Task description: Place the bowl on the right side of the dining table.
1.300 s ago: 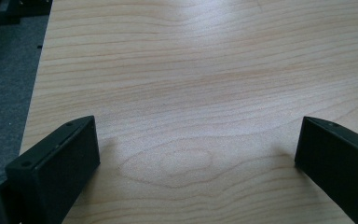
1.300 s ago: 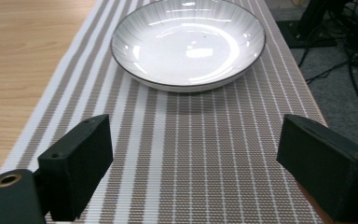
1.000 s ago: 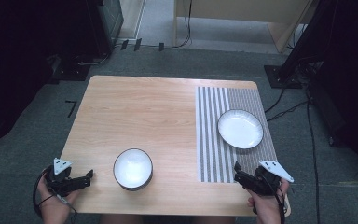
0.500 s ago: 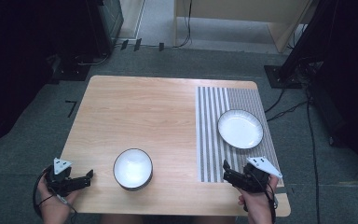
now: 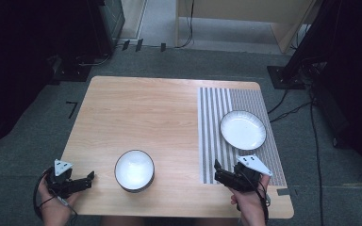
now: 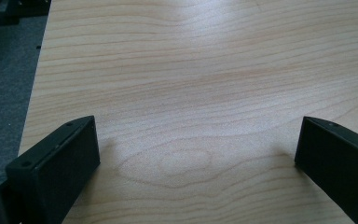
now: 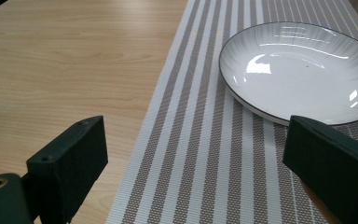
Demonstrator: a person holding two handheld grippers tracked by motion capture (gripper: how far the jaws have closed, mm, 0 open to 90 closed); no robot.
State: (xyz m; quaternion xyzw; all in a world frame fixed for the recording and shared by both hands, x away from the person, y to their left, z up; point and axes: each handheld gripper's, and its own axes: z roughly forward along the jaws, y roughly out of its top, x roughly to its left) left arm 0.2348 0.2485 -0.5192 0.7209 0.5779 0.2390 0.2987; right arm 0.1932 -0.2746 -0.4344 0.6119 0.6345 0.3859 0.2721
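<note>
A white bowl with a dark rim (image 5: pixel 134 170) stands on the wooden table (image 5: pixel 146 113) near its front edge. A white plate with a dark rim (image 5: pixel 242 130) lies on the striped placemat (image 5: pixel 212 122) at the right. My left gripper (image 5: pixel 88 181) rests at the front left corner, left of the bowl, open over bare wood (image 6: pixel 196 154). My right gripper (image 5: pixel 218 172) hovers at the front of the mat, below the plate, open. In the right gripper view the plate (image 7: pixel 303 70) lies ahead and to the right of the wide-apart jaws, with the placemat (image 7: pixel 200 140) under them.
Dark equipment stands (image 5: pixel 70 61) and cables (image 5: pixel 287 108) sit on the grey floor around the table. A light wooden cabinet (image 5: pixel 245 19) stands beyond the far edge. The table's middle and far half are bare wood.
My right gripper has moved left and a little forward along the mat's front edge, its jaws now pointing left. The left gripper, bowl and plate have not moved.
</note>
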